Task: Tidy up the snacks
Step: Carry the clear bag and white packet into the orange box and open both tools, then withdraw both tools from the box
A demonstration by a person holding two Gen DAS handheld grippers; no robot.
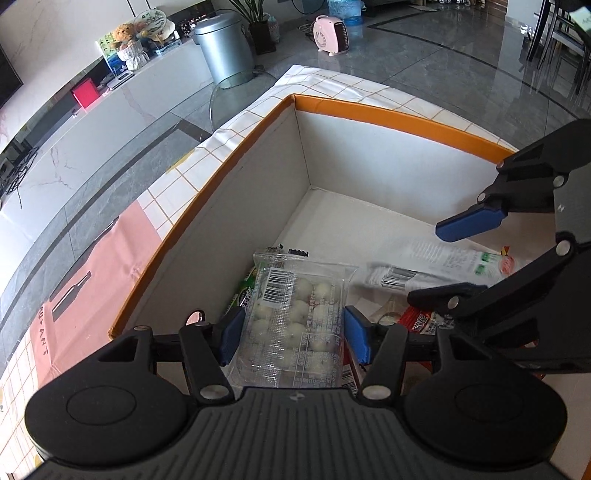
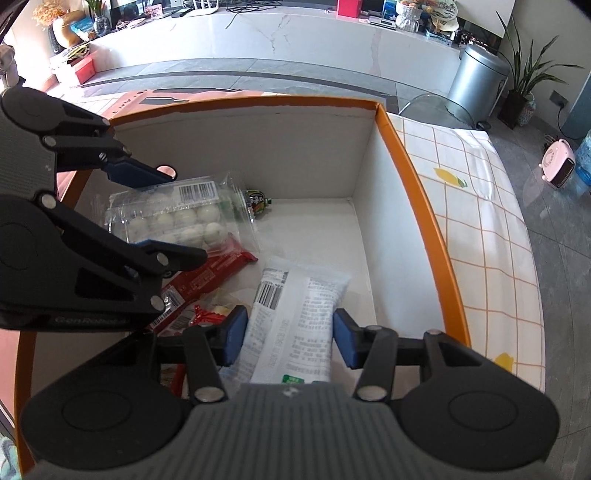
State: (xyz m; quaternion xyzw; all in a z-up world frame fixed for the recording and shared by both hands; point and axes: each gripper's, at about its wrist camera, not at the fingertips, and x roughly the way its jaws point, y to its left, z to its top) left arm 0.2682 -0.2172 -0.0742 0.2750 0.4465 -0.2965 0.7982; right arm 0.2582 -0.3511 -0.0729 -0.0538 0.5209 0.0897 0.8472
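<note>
Big open box (image 1: 369, 170) with orange rim and white inside walls sits on a checked tablecloth (image 1: 173, 184); same box in the right wrist view (image 2: 417, 177), cloth to its right (image 2: 480, 206). Pink printed sheet (image 1: 88, 266) lies on the cloth just beside the box's outer wall. Floor beyond holds a grey bin (image 1: 221, 48) and a small pink heater (image 1: 330, 33), both well apart from the box. Inside the box, snacks are piled toward the near corner. Left gripper (image 1: 291, 332) is down inside the box, its blue pads pressed on both sides of a clear pack of white balls (image 1: 295, 317); the pack sticks forward from between the pads, barcode end away from the camera. Right wrist view shows that gripper (image 2: 173, 218) from the side with the pack of balls (image 2: 181, 218) clamped between its two fingers, lifted above the other snacks. Right gripper (image 2: 290, 332) is also inside the box, pads closed against both long edges of a white wrapped snack (image 2: 295, 317), which runs forward from the pads toward the box floor, barcode at the far end. In the left wrist view the right gripper (image 1: 443, 262) comes in from the right edge with that white snack (image 1: 443, 262) between its fingers. Under and between the grippers: a red packet (image 2: 207, 277) touching the pack of balls from below, and a small green-black packet (image 2: 256, 201) just behind the balls near the back wall.
</note>
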